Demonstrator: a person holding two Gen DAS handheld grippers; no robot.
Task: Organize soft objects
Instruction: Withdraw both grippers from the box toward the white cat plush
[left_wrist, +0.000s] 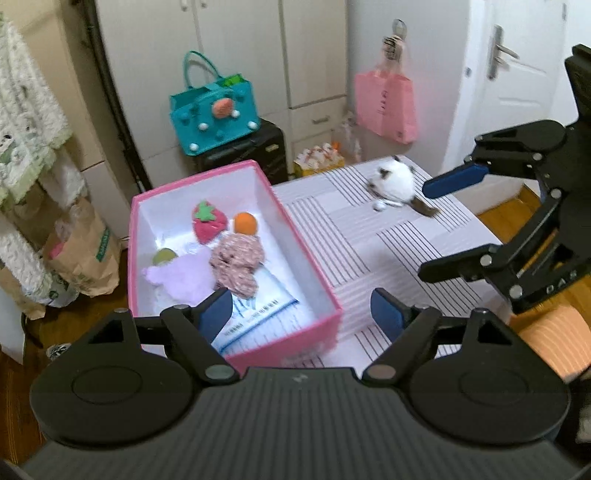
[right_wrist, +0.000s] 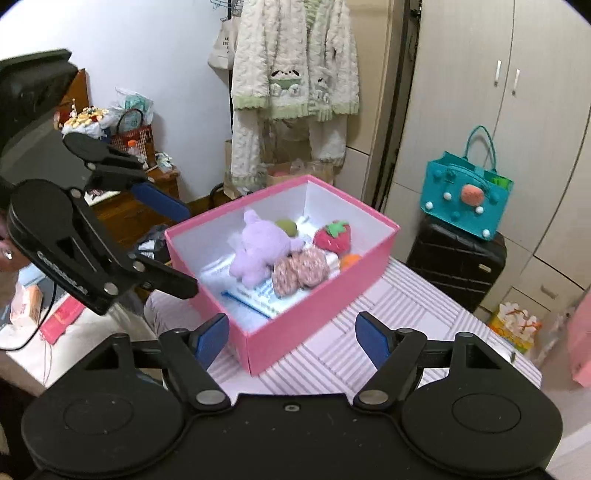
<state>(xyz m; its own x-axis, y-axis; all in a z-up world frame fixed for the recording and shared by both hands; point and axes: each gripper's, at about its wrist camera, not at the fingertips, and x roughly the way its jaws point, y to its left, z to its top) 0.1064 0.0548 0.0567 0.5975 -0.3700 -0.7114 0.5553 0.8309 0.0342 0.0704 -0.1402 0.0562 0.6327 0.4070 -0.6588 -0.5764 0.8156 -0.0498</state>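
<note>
Room evenly lit, soft indoor light, no hard shadows. Glare patch on white floor of pink box (left_wrist: 236, 236), seen in both my views. Fisheye bends cupboard (right_wrist: 491, 110) and door (left_wrist: 517, 74) lines at edges. Motion blur on white plush toy (left_wrist: 393, 181) and pink bag (left_wrist: 384, 105); dark corners in my right view.

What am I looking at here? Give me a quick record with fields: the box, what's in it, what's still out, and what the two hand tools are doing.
Box: pink box, open, on the striped surface
Inside: purple plush, strawberry, orange ball, green ball, pinkish speckled plush
Still out: white plush on the striped surface, away from the box
Left gripper: fingers apart, empty
Right gripper: fingers apart, empty
</note>
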